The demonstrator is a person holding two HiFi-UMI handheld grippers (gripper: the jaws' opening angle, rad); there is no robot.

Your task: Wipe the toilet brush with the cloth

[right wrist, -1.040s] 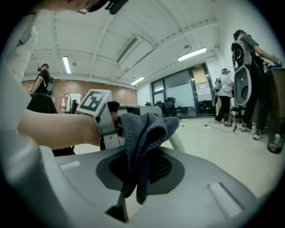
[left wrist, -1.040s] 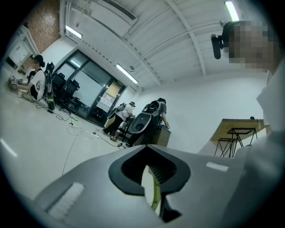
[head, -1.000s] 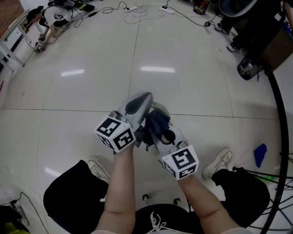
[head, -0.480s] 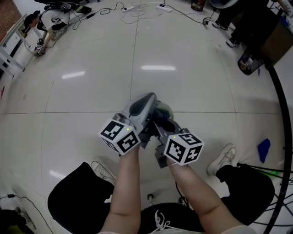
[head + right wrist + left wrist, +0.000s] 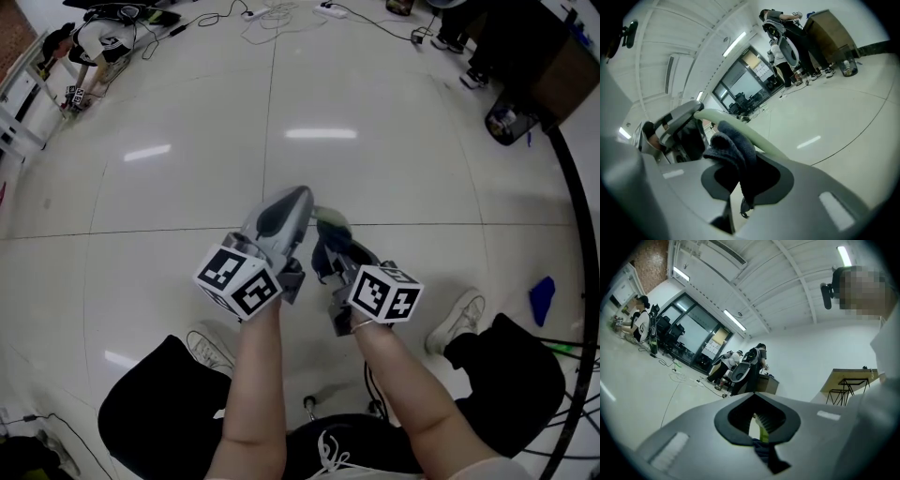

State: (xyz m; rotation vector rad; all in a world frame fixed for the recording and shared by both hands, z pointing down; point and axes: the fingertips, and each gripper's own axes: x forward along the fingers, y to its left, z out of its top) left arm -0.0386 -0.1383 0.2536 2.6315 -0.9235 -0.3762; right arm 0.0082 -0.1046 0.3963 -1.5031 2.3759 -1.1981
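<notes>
While left gripper clamps toilet brush, right gripper presses cloth alongside.

Under me the pale tiled floor shines with lamp reflections. Cables trail along its far edge. To my right lies a small blue thing, perhaps a rag. Far right stands a brown cabinet. My white shoe rests near.

Dark blue cloth: coarse knit, matt. Pale green brush handle: smooth plastic, slight sheen. Shells of left gripper and right gripper: grey plastic, matt. Pale floor: tile, glossy, mirrors ceiling lights.
</notes>
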